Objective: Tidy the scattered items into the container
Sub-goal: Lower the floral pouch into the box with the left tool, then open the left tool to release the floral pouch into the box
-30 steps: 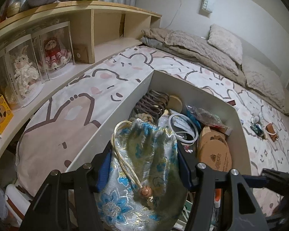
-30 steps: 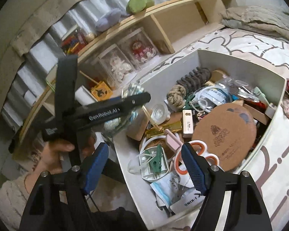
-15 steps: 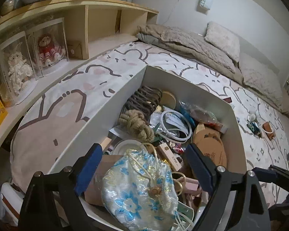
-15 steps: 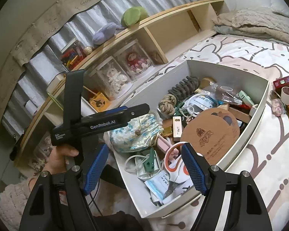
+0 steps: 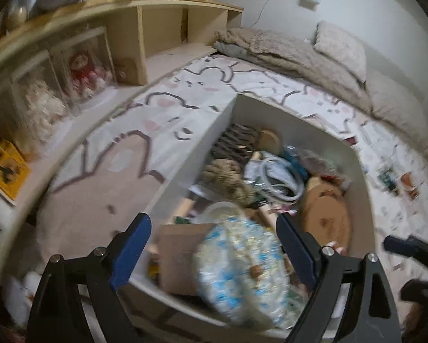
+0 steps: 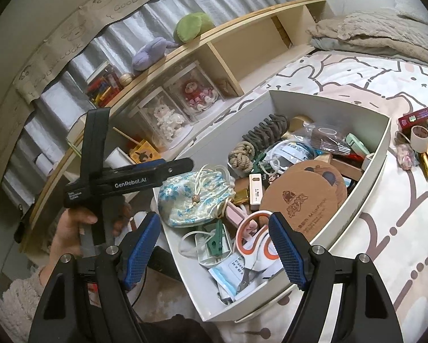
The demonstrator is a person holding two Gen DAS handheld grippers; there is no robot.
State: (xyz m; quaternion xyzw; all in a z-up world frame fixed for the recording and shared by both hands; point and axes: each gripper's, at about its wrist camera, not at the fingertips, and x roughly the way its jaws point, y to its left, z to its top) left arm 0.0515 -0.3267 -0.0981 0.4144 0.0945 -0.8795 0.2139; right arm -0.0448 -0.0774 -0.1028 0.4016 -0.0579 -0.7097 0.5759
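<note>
A blue-and-white floral drawstring pouch (image 6: 196, 197) lies loose at the near left corner of the white storage box (image 6: 381, 154), on top of other clutter. In the left wrist view the pouch (image 5: 239, 268) looks blurred and sits below my left gripper (image 5: 214, 253), whose blue pads stand wide apart and clear of it. From the right wrist view, the left gripper (image 6: 182, 166) hovers just left of the pouch, carried by a hand (image 6: 71, 228). My right gripper (image 6: 214, 248) is open and empty above the box's near end, over orange-handled scissors (image 6: 256, 243).
The box holds cork coasters (image 6: 296, 203), a rope knot (image 6: 241, 155), a cable and packets. Loose on the bedsheet at the right lie a red box (image 6: 415, 117), a tape roll (image 6: 419, 135) and small items. A wooden shelf (image 6: 228, 45) with doll cases runs along the left.
One second ago my left gripper held the pouch above the box. Its jaws have since opened wide and the pouch has dropped into the box. The right gripper stayed open.
</note>
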